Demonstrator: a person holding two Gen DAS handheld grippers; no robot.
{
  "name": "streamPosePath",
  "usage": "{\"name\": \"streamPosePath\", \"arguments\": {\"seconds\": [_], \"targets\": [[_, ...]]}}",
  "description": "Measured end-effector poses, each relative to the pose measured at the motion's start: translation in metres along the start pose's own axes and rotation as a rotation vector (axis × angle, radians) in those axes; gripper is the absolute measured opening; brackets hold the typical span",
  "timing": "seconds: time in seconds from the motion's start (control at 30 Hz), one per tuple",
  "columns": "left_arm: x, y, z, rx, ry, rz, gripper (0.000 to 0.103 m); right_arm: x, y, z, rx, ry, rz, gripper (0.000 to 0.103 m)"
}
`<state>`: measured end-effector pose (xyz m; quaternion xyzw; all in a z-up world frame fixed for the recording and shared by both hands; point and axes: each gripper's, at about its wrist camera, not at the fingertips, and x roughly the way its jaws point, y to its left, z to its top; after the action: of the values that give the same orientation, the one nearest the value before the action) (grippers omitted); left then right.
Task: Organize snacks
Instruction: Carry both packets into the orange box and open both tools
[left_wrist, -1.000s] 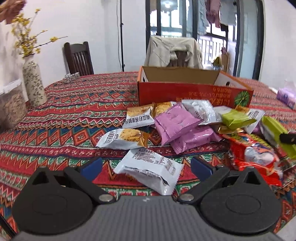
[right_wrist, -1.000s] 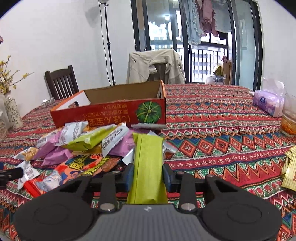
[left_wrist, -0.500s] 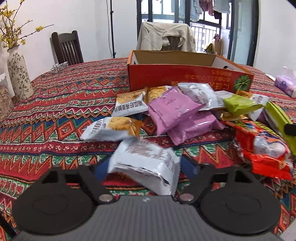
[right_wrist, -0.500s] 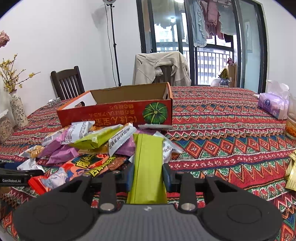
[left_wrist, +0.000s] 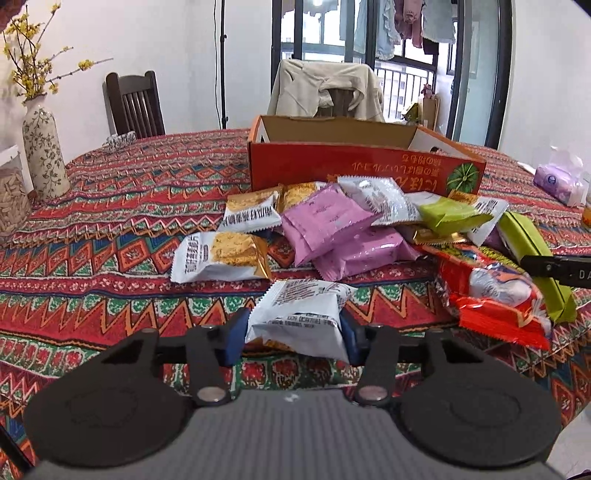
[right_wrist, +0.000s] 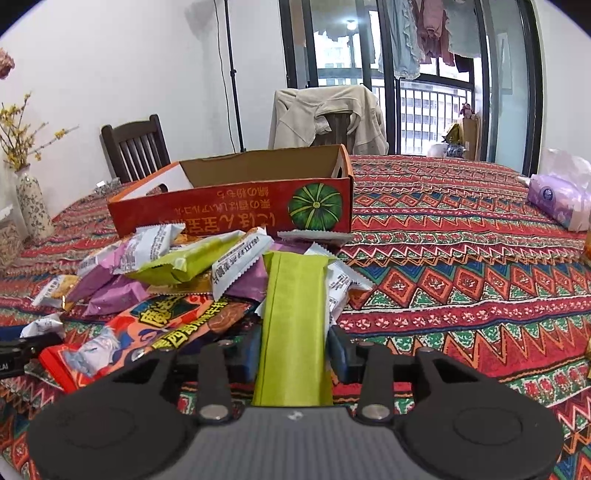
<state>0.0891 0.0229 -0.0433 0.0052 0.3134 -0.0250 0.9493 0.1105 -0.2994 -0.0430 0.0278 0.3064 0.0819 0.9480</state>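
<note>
My left gripper (left_wrist: 291, 338) is shut on a white snack packet (left_wrist: 299, 314) and holds it just above the tablecloth. My right gripper (right_wrist: 293, 349) is shut on a long green snack pack (right_wrist: 293, 317), which also shows in the left wrist view (left_wrist: 532, 254). A pile of snacks lies in front of an open red cardboard box (left_wrist: 364, 162) (right_wrist: 236, 206): pink packets (left_wrist: 325, 221), a lime packet (left_wrist: 450, 218), white-and-gold cracker packets (left_wrist: 221, 254), a red-orange bag (left_wrist: 495, 295) (right_wrist: 147, 332).
A patterned cloth covers the table (left_wrist: 110, 236). A floral vase (left_wrist: 42, 151) and a jar (left_wrist: 11, 199) stand at the far left. A purple tissue pack (right_wrist: 557, 199) lies at the right. Chairs (right_wrist: 328, 122) stand behind the table.
My left gripper has closed on the white packet and lifted it slightly. My right gripper has kept hold of the green pack and risen a little.
</note>
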Motion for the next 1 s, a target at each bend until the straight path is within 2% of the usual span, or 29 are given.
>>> {"name": "streamPosePath", "arguments": {"seconds": [0.2,0.43,0.7,1.0], "targets": [[-0.015,-0.003,0.009,0.002,-0.058,0.000,0.051,-0.015,-0.007,-0.001,0.024,-0.055,0.015,0.034],[-0.024,-0.009,0.037,0.010,-0.131,-0.005,0.051,-0.029,-0.007,0.021,0.005,-0.135,0.009,0.034],[-0.006,-0.016,0.092,0.005,-0.192,-0.015,0.051,-0.017,-0.005,0.072,-0.036,-0.224,0.009,0.034],[0.048,-0.026,0.158,-0.032,-0.213,-0.011,0.051,0.036,0.005,0.147,-0.044,-0.257,0.043,0.034]]}}
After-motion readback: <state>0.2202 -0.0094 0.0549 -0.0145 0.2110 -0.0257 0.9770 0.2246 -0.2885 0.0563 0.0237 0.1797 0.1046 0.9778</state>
